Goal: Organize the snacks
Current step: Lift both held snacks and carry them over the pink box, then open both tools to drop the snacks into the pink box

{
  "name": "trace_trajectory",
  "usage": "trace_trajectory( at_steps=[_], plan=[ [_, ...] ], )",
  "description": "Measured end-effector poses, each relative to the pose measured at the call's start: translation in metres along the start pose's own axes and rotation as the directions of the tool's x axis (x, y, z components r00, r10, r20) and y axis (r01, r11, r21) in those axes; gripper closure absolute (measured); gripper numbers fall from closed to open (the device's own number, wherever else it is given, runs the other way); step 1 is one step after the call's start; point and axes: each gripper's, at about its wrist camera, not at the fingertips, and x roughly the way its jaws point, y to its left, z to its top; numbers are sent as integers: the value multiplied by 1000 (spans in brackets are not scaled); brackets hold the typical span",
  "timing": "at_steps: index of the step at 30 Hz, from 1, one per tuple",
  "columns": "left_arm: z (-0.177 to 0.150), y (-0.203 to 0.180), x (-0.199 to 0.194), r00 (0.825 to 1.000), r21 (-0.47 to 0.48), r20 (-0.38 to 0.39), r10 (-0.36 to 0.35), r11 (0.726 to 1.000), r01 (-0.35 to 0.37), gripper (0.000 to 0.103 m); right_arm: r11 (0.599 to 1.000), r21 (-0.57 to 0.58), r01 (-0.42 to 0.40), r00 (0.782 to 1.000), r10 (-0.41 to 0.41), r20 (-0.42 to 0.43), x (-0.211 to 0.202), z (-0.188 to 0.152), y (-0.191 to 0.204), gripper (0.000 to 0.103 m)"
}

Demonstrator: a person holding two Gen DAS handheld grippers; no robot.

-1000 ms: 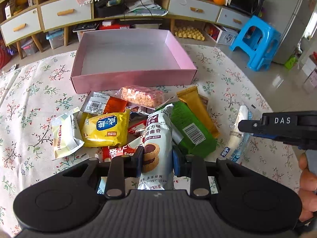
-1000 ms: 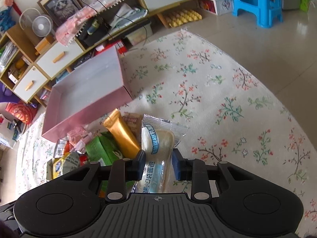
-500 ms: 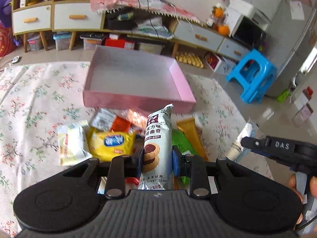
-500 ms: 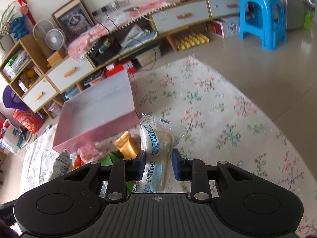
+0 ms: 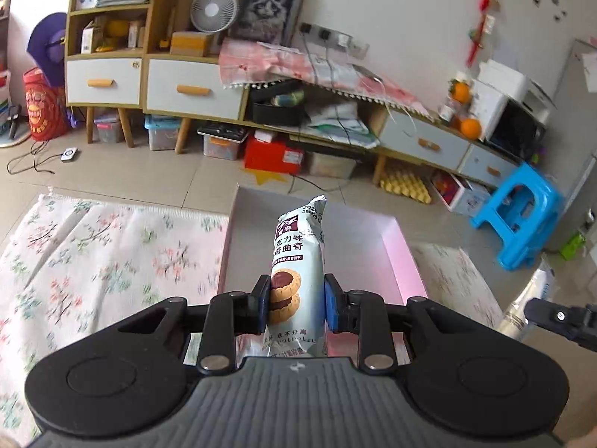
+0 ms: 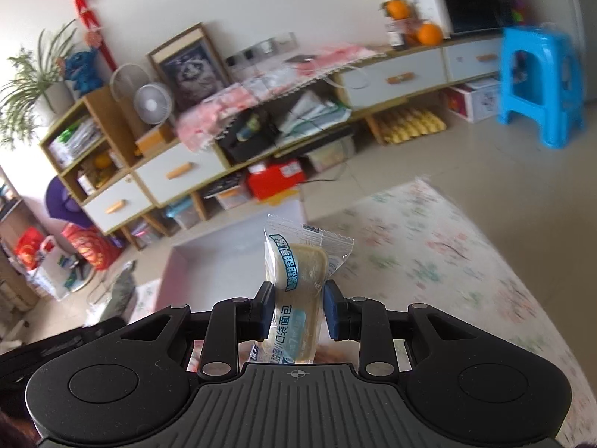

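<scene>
Here, left hand-held gripper (image 5: 297,308) clamped on a tall pale-green foil cookie packet (image 5: 298,276) printed with chocolate-filled tart biscuits, pads pressing both sides of its lower half, packet standing upright and slightly tilted above the shallow pink rectangular cardboard box (image 5: 405,265). Box open-topped, lying on the floral-print cloth of the tabletop (image 5: 112,261), its pale inner floor showing behind the packet. Right hand-held gripper (image 6: 297,311) likewise closed on a clear plastic-wrapped pale bread snack with blue lettering (image 6: 298,280), held upright between the blue-faced pads, crimped top end fanning out above the jaws. Same pink box (image 6: 179,272) visible beyond and to the left of that snack, flowered cloth (image 6: 429,254) to its right. In the left wrist view, tip of the right hand-held gripper (image 5: 537,308) at the far right edge, the wrapped bread (image 5: 530,298) poking up beside it. Behind everything, a low wooden sideboard with white drawers (image 5: 194,89) and a bright blue plastic stool (image 5: 522,216) on the tiled floor.
</scene>
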Motion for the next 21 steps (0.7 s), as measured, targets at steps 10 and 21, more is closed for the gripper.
trace_trajectory(
  at_steps=[10, 21],
  plan=[
    [6, 14, 46, 999, -4, -7, 40, 999, -40, 77, 975, -224, -7, 1000, 11, 14, 83, 35, 35, 75],
    [-3, 24, 61, 990, 36, -45, 130, 991, -128, 77, 950, -312, 21, 987, -70, -146, 162, 16, 48, 75]
  ],
)
